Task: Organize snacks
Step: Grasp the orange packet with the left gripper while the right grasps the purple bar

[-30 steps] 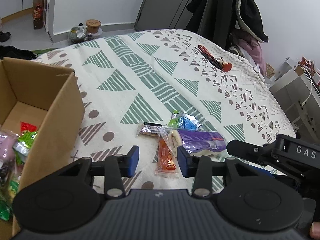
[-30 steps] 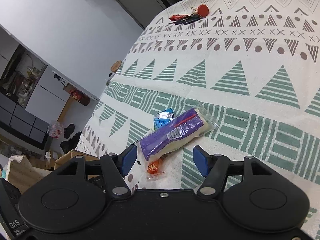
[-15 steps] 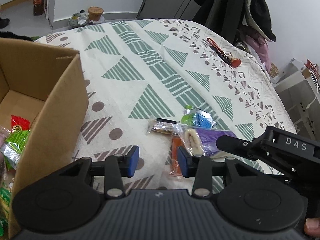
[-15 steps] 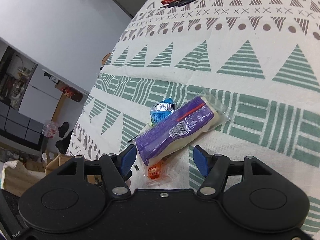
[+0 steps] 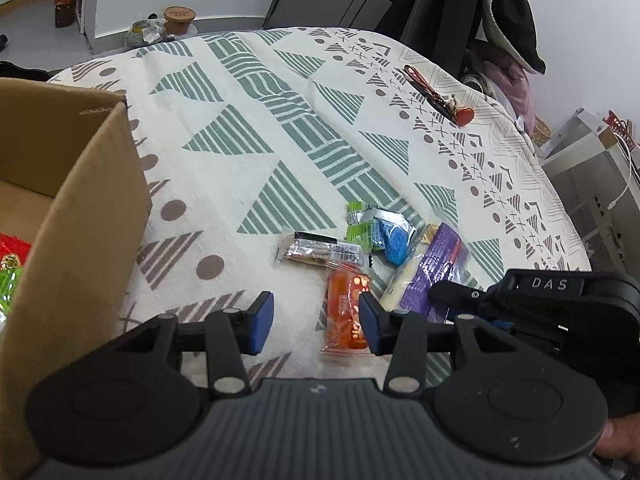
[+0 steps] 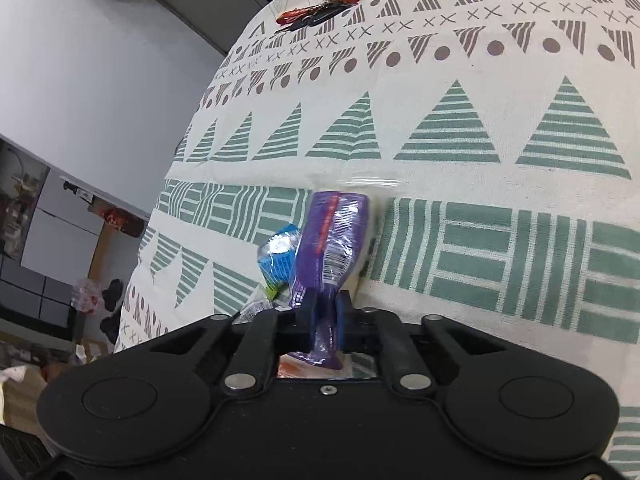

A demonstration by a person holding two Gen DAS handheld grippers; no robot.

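Note:
A purple-wrapped snack (image 6: 330,240) is pinched between the blue pads of my right gripper (image 6: 325,308), which is shut on its near end; the same purple snack (image 5: 434,268) shows in the left wrist view beside the right gripper's black body (image 5: 560,304). Next to it lie a blue packet (image 5: 394,240), a green packet (image 5: 360,228), a clear-wrapped bar (image 5: 320,250) and an orange packet (image 5: 346,312). My left gripper (image 5: 316,320) is open, hovering just near the orange packet. A cardboard box (image 5: 80,216) with snacks inside stands at the left.
The patterned cloth (image 5: 248,120) covers a round table. Red keys (image 5: 436,98) lie at its far right; the same keys (image 6: 320,10) show in the right wrist view. Dark coats (image 5: 480,12) hang behind the table, and a white shelf unit (image 5: 592,176) stands at the right.
My right gripper has moved forward and shut on the purple snack, turning it end-on. The left gripper has shifted slightly toward the snack pile and stays open.

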